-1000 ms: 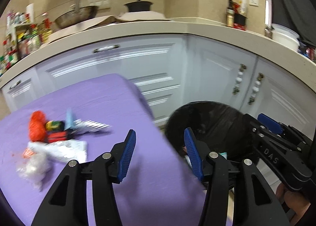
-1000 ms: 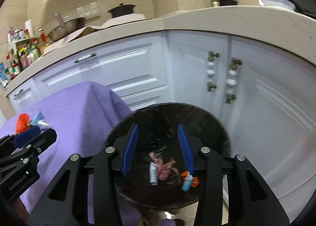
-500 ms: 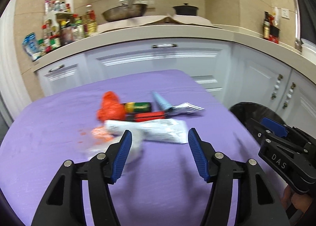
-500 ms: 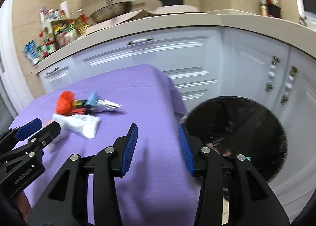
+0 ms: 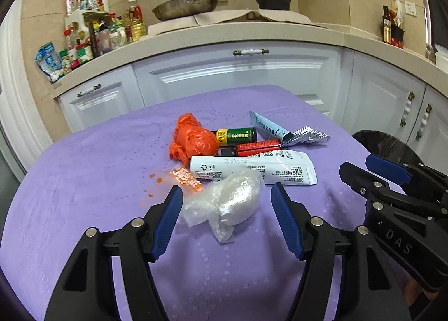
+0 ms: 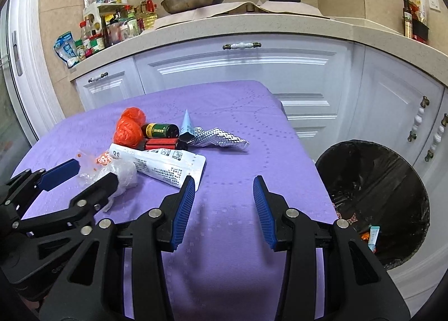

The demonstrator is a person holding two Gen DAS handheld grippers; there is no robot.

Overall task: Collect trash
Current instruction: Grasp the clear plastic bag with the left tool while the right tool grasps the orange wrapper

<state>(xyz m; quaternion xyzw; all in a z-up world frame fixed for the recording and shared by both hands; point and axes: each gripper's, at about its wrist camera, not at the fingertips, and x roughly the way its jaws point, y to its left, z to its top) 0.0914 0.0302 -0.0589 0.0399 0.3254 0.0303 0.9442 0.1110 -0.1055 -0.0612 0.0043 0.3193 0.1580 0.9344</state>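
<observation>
A pile of trash lies on the purple table [image 5: 84, 181]: a clear plastic bag [image 5: 235, 197], a white pouch [image 5: 252, 167], a crumpled orange bag [image 5: 190, 141], a green cylinder [image 5: 238, 136], a red cylinder [image 5: 257, 147], a pale blue tube [image 5: 268, 126] and a foil blister strip [image 5: 308, 134]. My left gripper [image 5: 226, 189] is low over the cloth, its jaws opening. The clear bag lies between its tips and the pads are not pressing it. My right gripper [image 6: 224, 181] hovers open and empty over bare cloth, right of the white pouch [image 6: 165, 164].
A round bin with a black liner [image 6: 375, 181] stands on the floor right of the table, with some trash inside. White cabinets [image 6: 238, 69] and a cluttered counter [image 6: 252, 24] run behind. The table's right edge drops off beside the bin.
Both grippers swung left, away from the bin and over the table. The left jaws widened and now flank the clear bag. The right jaws kept their gap.
</observation>
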